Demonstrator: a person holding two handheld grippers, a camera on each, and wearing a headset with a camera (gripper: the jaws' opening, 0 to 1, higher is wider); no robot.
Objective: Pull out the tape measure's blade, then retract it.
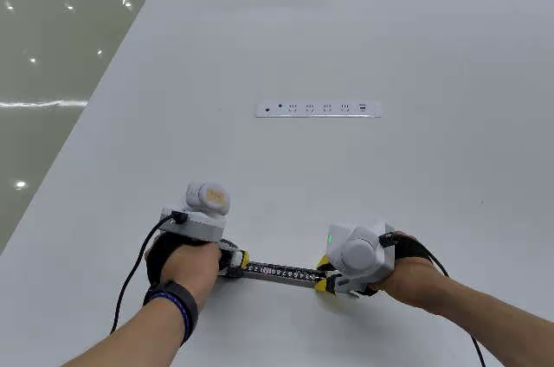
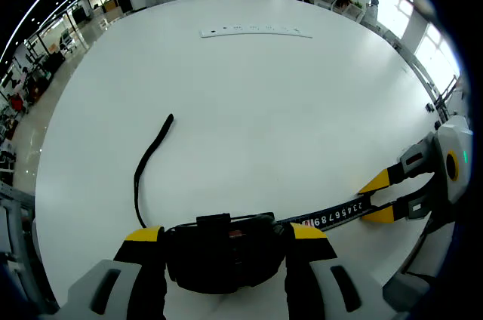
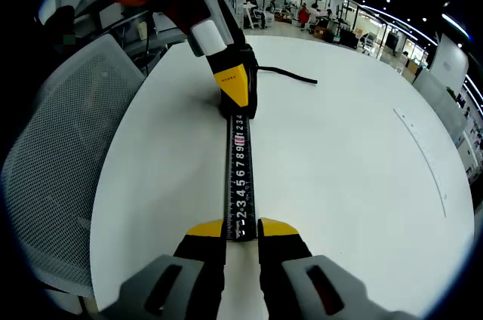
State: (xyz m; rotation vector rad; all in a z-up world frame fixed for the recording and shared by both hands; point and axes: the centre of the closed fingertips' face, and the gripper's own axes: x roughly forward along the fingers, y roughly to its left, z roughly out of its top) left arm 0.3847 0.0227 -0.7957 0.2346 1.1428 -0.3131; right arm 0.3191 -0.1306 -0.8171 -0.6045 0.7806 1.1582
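Bright overhead light, floor glare, fisheye edges.

Gripper views face each other (sharing the blade (image 3: pixel 240 176)).

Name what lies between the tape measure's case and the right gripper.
The pulled-out blade, black with white numerals, runs from case to right gripper, clearest in the right gripper view.

The tape measure's case (image 2: pixel 219 256) is held between the left gripper's (image 2: pixel 226 233) jaws near the table's (image 1: pixel 389 55) front edge. Its blade (image 1: pixel 281 272) is stretched rightward to the right gripper (image 3: pixel 241 228). A power strip (image 1: pixel 318 109) is placed well behind, mid-table.
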